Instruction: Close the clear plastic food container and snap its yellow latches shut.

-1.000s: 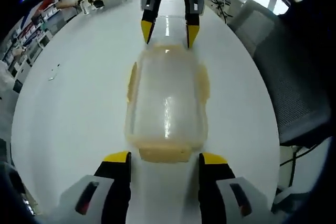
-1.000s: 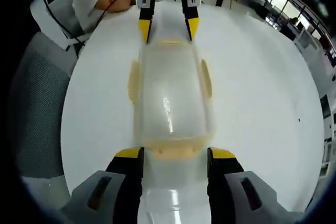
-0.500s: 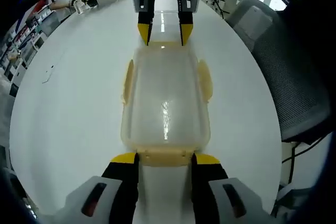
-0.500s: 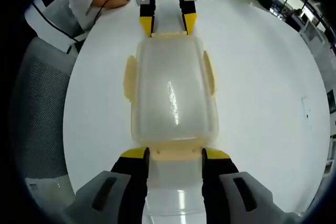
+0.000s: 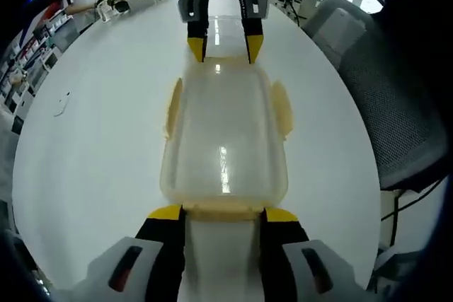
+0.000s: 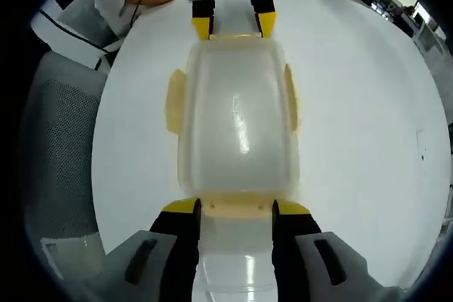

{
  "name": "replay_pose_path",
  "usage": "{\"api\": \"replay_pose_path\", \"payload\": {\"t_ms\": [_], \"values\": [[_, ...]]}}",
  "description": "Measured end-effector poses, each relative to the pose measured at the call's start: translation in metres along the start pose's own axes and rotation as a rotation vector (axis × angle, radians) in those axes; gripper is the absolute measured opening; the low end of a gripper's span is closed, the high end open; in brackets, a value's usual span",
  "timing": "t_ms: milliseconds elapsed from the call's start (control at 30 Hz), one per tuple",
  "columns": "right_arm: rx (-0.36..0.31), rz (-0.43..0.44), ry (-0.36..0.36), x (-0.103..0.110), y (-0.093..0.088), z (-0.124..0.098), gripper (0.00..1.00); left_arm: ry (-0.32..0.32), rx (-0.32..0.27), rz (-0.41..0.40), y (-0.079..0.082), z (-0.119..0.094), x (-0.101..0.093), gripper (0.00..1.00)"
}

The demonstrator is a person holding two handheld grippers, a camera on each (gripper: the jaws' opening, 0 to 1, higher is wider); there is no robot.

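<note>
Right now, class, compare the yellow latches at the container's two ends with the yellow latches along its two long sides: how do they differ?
Each end latch sits between a gripper's two jaw tips: the left gripper at one end, the right gripper at the other. The side latches have no gripper near them.

End latches run across the container's short edges; side latches sit midway along the long edges and flare outward.

All are pale yellow.

R gripper (image 6: 232, 211) jaws straddle container (image 6: 236, 122) end latch (image 6: 238, 206), maybe touching.
</note>
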State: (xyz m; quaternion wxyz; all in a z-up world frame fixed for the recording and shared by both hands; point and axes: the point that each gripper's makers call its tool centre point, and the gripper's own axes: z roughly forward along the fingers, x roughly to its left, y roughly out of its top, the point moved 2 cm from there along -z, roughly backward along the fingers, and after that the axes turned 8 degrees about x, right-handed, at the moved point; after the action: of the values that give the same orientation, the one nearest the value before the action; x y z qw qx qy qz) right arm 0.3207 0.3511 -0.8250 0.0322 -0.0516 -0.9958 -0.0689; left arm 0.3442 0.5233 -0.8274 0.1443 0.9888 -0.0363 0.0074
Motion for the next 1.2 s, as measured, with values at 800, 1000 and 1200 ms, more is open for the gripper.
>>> {"api": "replay_pose_path", "payload": {"t_ms": [800, 1000, 1200], "values": [[-0.071, -0.05, -0.048, 0.01, 0.01, -0.035, 0.36, 0.04, 0.048, -0.026, 0.003, -0.031, -0.014, 0.34], [-0.071, -0.077, -0.044, 0.007, 0.004, -0.045, 0.36, 0.026, 0.015, -0.075, 0.014, -0.045, -0.015, 0.34], [-0.091, -0.094, -0.018, 0.0, 0.002, -0.059, 0.36, 0.035, 0.002, -0.107, 0.022, -0.059, -0.012, 0.34]]}}
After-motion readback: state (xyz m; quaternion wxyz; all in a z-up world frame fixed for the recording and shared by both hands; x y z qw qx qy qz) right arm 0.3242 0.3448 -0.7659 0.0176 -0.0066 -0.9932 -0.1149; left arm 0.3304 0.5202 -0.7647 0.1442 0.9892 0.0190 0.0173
